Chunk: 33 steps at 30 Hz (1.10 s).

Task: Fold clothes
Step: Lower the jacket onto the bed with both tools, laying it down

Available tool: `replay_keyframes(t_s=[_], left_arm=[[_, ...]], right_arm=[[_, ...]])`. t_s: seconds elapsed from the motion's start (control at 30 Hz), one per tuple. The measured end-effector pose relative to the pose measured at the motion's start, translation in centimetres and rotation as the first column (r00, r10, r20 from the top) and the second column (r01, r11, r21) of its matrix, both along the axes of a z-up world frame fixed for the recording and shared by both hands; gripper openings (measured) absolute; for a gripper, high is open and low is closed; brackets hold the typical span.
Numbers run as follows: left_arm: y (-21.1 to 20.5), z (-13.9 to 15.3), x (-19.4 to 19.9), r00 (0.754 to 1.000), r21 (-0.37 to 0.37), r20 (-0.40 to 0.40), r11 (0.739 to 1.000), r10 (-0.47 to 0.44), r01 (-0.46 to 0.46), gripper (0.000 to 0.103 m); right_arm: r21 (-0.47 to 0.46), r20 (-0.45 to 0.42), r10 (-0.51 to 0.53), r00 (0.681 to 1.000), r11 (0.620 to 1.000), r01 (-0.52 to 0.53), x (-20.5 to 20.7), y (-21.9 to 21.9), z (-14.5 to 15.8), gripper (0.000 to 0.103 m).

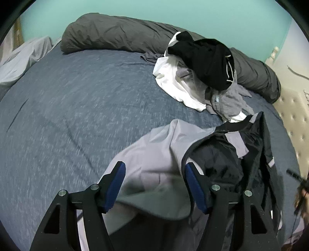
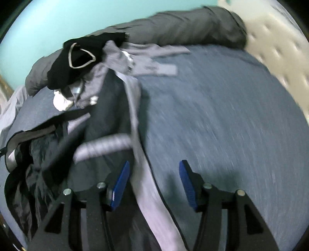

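Blue-grey bedsheet (image 1: pixel 67 106), teal wall (image 1: pixel 173 11), seemingly tufted headboard (image 1: pixel 289 108), both hand-held grippers (image 1: pixel 153 185) (image 2: pixel 152 183) apart over jacket (image 1: pixel 158 150).

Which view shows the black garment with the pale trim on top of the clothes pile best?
The left wrist view: the black garment with the pale trim is sharp there, draped over the white and grey clothes pile. The right wrist view shows it too, but motion-blurred and near the frame's edge.
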State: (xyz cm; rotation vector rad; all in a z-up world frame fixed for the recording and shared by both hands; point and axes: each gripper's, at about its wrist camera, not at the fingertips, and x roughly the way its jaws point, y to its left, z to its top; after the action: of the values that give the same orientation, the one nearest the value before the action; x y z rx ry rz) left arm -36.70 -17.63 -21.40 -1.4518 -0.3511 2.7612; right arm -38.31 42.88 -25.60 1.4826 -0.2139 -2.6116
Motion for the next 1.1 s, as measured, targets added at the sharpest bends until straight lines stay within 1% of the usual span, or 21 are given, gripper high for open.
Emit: replay_keyframes(t_s=[0.1, 0.2, 0.27, 0.4, 0.47, 0.6, 0.7, 0.8, 0.83, 0.87, 0.9, 0.93, 0.97, 1.03, 1.1], left_arm=[[-0.6, 0.1, 2.1, 1.0, -0.006, -0.002, 1.0, 0.02, -0.02, 0.071], [-0.9, 0.1, 4.1, 0.999, -0.002, 0.0, 0.999, 0.033, -0.033, 0.071], [-1.0, 0.1, 5.6, 0.999, -0.009, -0.007, 0.999, 0.036, -0.036, 0.071], [-0.8, 0.1, 8.8, 0.999, -0.033, -0.032, 0.999, 0.037, -0.038, 0.071], [-0.6, 0.0, 10.5, 0.998, -0.038, -0.046, 0.998, 0.039, -0.041, 0.071], [-0.1, -1.4, 13.6, 0.997, -0.028, -0.048, 0.998, 0.055, -0.056, 0.071], [0.1, -2.8, 15.7, 0.996, -0.015, -0.039, 0.997, 0.075, -0.076, 0.071], [0.1, -3.9, 17.5, 0.995, 0.0, -0.037, 0.996, 0.09, -0.09, 0.071], [0.1, -4.2, 18.0, 0.995, 0.001, -0.037, 0.996, 0.095, -0.095, 0.071], [0.0, -4.4, 18.5, 0.994, 0.006, -0.037, 0.995, 0.102, -0.102, 0.071], [-0.1, -4.7, 19.0, 0.993, 0.011, -0.038, 0.994, 0.109, -0.109, 0.071], [-0.3, -4.8, 19.5, 0.992, 0.016, -0.041, 0.993, 0.117, -0.117, 0.071], [-0.5, -5.0, 19.9, 0.991, 0.021, -0.045, 0.992, 0.128, -0.127, 0.071], [-0.9, -5.4, 20.8, 0.987, 0.035, -0.054, 0.988, 0.15, -0.148, 0.071], [-1.1, -5.8, 21.7, 0.984, 0.047, -0.06, 0.985, 0.169, -0.166, 0.071]], right_arm=[[-0.048, 0.066, -0.064, 0.996, 0.997, 0.067, 3.4, 3.0, -2.4, 0.054], [-0.068, 0.121, -0.094, 0.988, 0.992, 0.103, 6.6, 4.9, -4.5, 0.055], [-0.061, 0.138, -0.105, 0.985, 0.992, 0.114, 8.3, 5.5, -5.2, 0.055], [-0.087, 0.163, -0.134, 0.977, 0.985, 0.15, 10.9, 6.4, -5.9, 0.055], [-0.098, 0.172, -0.142, 0.975, 0.982, 0.16, 11.8, 6.6, -6.0, 0.06], [-0.08, 0.193, -0.147, 0.97, 0.983, 0.165, 13.4, 6.5, -6.7, 0.06], [-0.102, 0.214, -0.159, 0.964, 0.978, 0.184, 14.4, 6.7, -7.5, 0.06], [-0.112, 0.213, -0.138, 0.967, 0.98, 0.164, 15.2, 6.0, -7.5, 0.06], [-0.113, 0.21, -0.127, 0.969, 0.982, 0.154, 15.4, 5.7, -7.4, 0.054], [-0.116, 0.209, -0.112, 0.972, 0.984, 0.138, 15.7, 5.4, -7.3, 0.039], [-0.115, 0.208, -0.098, 0.973, 0.986, 0.124, 16.0, 5.0, -7.2, 0.033], [-0.111, 0.203, -0.084, 0.976, 0.988, 0.108, 15.9, 4.6, -7.2, 0.022], [-0.098, 0.191, -0.074, 0.979, 0.991, 0.094, 15.9, 4.0, -6.9, 0.013], [-0.065, 0.147, -0.072, 0.987, 0.994, 0.082, 16.4, 3.1, -5.7, 0.011], [-0.054, 0.096, -0.062, 0.993, 0.996, 0.068, 16.7, 2.0, -3.9, 0.01]])
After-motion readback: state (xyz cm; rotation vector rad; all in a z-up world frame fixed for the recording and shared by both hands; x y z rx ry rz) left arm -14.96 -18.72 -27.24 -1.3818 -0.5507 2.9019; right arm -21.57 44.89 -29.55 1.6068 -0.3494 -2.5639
